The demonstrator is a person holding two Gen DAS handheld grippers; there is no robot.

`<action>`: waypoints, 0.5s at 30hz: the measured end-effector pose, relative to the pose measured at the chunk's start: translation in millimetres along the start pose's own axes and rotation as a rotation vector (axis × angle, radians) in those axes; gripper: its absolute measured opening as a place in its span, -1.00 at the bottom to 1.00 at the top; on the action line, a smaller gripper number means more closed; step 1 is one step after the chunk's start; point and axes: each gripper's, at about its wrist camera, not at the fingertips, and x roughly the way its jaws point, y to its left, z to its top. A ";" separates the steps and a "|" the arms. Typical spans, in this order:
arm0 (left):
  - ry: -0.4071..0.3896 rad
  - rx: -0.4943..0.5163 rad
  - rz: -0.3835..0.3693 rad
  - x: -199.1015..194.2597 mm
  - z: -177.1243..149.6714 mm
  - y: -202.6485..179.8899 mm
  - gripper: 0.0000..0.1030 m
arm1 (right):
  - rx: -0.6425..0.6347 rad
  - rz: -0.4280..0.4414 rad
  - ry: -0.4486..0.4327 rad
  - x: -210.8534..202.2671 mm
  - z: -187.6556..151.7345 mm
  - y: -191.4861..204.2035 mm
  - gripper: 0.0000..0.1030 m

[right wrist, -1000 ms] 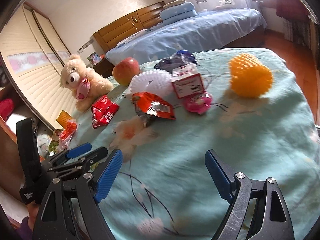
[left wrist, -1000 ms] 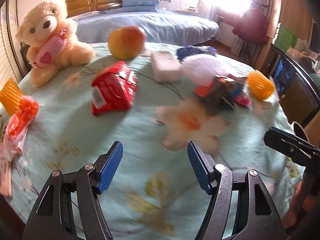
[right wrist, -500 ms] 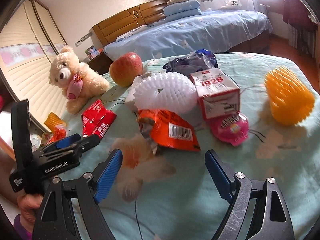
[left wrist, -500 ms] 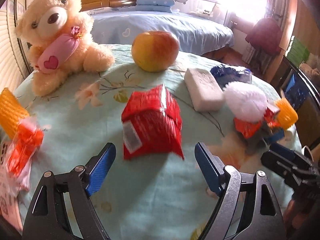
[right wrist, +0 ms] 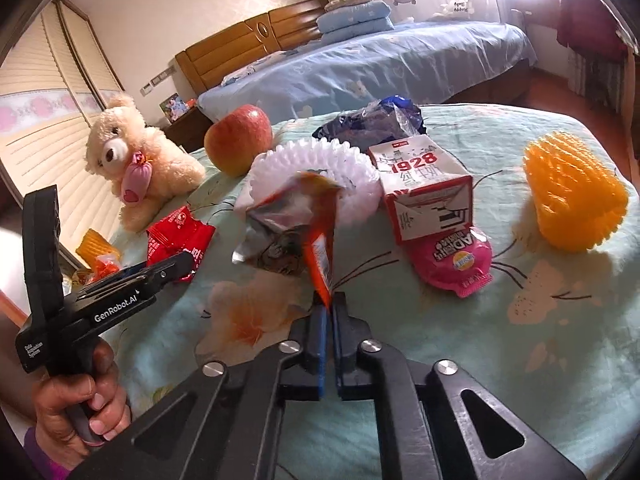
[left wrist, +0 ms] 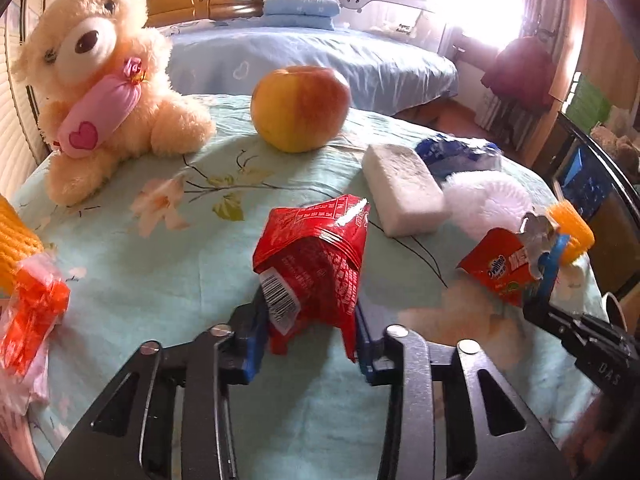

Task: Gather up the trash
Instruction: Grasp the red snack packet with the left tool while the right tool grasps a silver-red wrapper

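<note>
Two grippers at work over a round table w/ pale green floral cloth (left wrist: 168,280). Left gripper (left wrist: 310,340): jaws have just been closing, now pinched on a crumpled red snack wrapper (left wrist: 316,264), blue pads pressing both sides of its lower end; wrapper stands up between them, barcode facing camera. Right gripper (right wrist: 327,312): jaws have just been closing, now fully together, nipping the bottom edge of an orange snack wrapper (right wrist: 320,240) w/ silver lining; wrapper sticks up from the tips, slightly blurred. Person's left hand (right wrist: 84,408) grips the left tool's handle, seen at lower left of right wrist view. Other litter on cloth: pink pouch (right wrist: 456,260) touching a white/red "1928" carton (right wrist: 424,188); dark blue wrapper (right wrist: 372,124) behind it; white foam fruit net (right wrist: 320,168); orange foam net (right wrist: 572,204) well apart at right; white block (left wrist: 404,192) near the apple. Non-trash: apple (left wrist: 300,108), teddy bear (left wrist: 100,80) at far left edge. Bed w/ blue cover (left wrist: 312,56) beyond table.
</note>
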 end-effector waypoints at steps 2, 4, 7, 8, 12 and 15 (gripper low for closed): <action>-0.002 0.009 -0.009 -7.0 -7.2 -5.6 -0.43 | -0.001 0.004 -0.003 -6.9 -3.4 -1.7 -0.98; 0.001 0.013 -0.032 -14.7 -15.2 -12.5 -0.52 | -0.003 0.012 -0.006 -14.5 -8.0 -3.7 -0.98; -0.002 0.022 -0.063 -25.6 -25.1 -27.0 -0.54 | -0.006 0.019 -0.012 -26.7 -13.8 -6.6 -0.98; -0.002 0.025 -0.076 -29.3 -28.1 -32.0 -0.54 | -0.007 0.021 -0.015 -32.1 -16.2 -8.1 -0.98; -0.006 0.039 -0.122 -43.3 -35.8 -54.2 -0.57 | -0.006 0.025 -0.030 -51.2 -23.6 -14.5 -0.98; -0.006 0.058 -0.155 -50.6 -40.7 -70.9 -0.58 | 0.004 0.018 -0.048 -66.6 -30.4 -22.2 -0.98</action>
